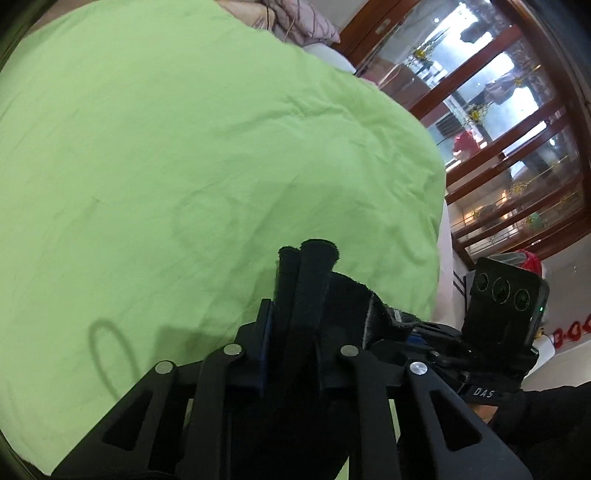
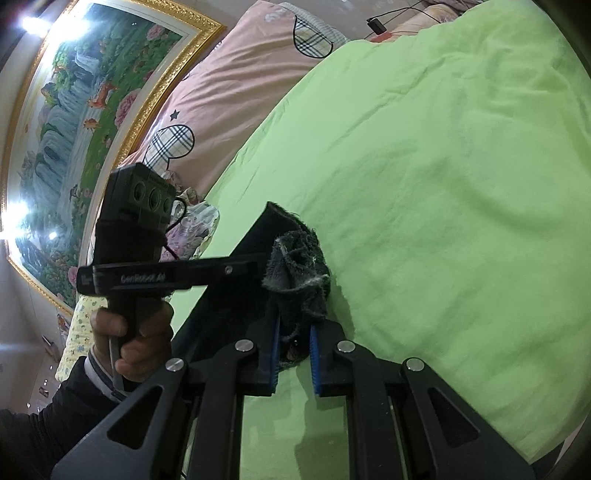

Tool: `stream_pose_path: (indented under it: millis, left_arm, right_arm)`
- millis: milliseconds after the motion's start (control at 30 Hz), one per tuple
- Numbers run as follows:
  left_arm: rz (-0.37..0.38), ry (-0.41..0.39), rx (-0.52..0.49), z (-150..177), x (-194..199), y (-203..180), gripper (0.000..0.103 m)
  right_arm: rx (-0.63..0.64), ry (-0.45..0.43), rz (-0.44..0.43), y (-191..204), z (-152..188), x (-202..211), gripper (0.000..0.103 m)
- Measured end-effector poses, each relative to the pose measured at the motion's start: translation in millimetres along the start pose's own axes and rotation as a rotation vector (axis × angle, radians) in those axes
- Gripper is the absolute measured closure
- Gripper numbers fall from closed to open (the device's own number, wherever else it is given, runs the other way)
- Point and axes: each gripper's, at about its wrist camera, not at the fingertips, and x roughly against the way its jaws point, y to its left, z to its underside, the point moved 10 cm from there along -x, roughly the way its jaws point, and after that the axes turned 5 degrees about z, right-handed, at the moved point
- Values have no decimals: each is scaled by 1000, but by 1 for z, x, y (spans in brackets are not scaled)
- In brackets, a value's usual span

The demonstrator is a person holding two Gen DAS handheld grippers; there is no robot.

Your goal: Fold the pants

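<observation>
Black pants [image 1: 306, 273] are bunched in my left gripper [image 1: 295, 332], which is shut on them; folded edges stick up past the fingertips above the green bedsheet [image 1: 184, 147]. The fabric runs right toward my right gripper [image 1: 413, 326]. In the right wrist view, my right gripper [image 2: 294, 354] is shut on a fuzzy, crumpled wad of the same pants [image 2: 295, 273], squeezed between its blue pads [image 2: 275, 350]. A taut black strip of cloth leads left to my left gripper [image 2: 255, 271], which a hand [image 2: 133, 339] holds by the grip. Both grippers hover close together, just over the sheet [image 2: 443, 184].
A pink quilt with plaid hearts [image 2: 240, 81] lies at the head of the bed, under a gold-framed painting [image 2: 74, 129]. A wood-and-glass cabinet [image 1: 498, 129] stands past the bed's right edge. A small black plug with a cable [image 2: 376, 24] lies at the far side.
</observation>
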Motion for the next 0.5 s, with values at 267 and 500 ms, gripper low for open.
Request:
stream_pose_path:
  millis: [267,500]
  left_arm:
    - [56,-123,-15,-3,44,-19,91]
    - [62,-243,-54,5,102,-33,91]
  right_arm:
    - [24,-24,-69,27,-10,12,89]
    - [101,-44,-173,79,-19,26,89]
